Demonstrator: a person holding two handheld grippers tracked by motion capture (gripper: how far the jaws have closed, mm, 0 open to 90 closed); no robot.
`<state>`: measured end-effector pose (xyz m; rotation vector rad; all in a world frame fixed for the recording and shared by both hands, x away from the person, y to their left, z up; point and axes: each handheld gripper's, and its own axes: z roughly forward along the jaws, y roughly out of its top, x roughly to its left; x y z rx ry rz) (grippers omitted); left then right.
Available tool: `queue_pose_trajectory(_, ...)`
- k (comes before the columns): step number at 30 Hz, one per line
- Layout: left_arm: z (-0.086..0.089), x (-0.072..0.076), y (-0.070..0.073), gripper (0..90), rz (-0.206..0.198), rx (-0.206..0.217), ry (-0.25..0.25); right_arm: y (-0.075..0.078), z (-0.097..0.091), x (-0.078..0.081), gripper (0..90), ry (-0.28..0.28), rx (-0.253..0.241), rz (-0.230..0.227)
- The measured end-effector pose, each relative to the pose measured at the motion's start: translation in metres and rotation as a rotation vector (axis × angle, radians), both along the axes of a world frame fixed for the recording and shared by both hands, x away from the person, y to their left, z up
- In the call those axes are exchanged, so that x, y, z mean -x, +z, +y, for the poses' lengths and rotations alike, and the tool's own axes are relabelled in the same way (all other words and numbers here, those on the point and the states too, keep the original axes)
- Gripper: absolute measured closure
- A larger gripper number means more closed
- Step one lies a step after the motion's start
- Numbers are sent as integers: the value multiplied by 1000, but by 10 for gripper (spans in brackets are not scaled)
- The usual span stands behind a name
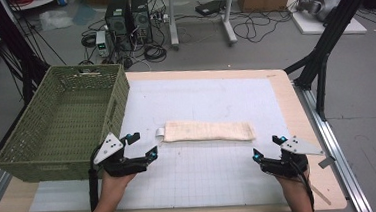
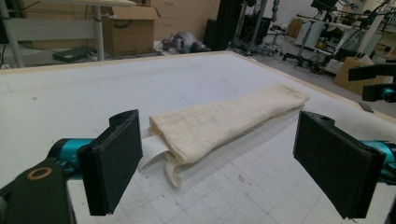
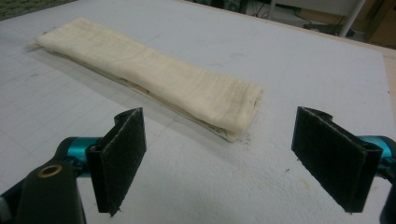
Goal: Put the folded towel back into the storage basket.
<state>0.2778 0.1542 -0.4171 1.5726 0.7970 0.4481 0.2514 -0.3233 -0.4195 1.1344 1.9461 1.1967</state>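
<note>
On the white gridded mat [image 1: 200,100], a folded cream towel [image 1: 209,131] lies flat, right of the green wicker basket [image 1: 64,124]. Left gripper [image 1: 139,146] near the towel's left end, jaws wide, empty. Right gripper [image 1: 267,148] near its right end, jaws wide, empty, not touching

text: none legible | labels: none | numbers: none
</note>
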Motion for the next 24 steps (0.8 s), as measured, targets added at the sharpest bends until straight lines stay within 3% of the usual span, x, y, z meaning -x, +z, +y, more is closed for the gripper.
queue_pose_trajectory(11,-4,-13,22,159,9,3,-8,1,-2,2,163,-11,-5,5)
queue_pose_trajectory(16,-10,-22,34,160,2,-24,-14,1,-1,2,163,-8,-8,7)
queue_pose_trajectory(24,-22,-40,40,161,35,-39,-26,0,-1,2,163,-8,-12,18)
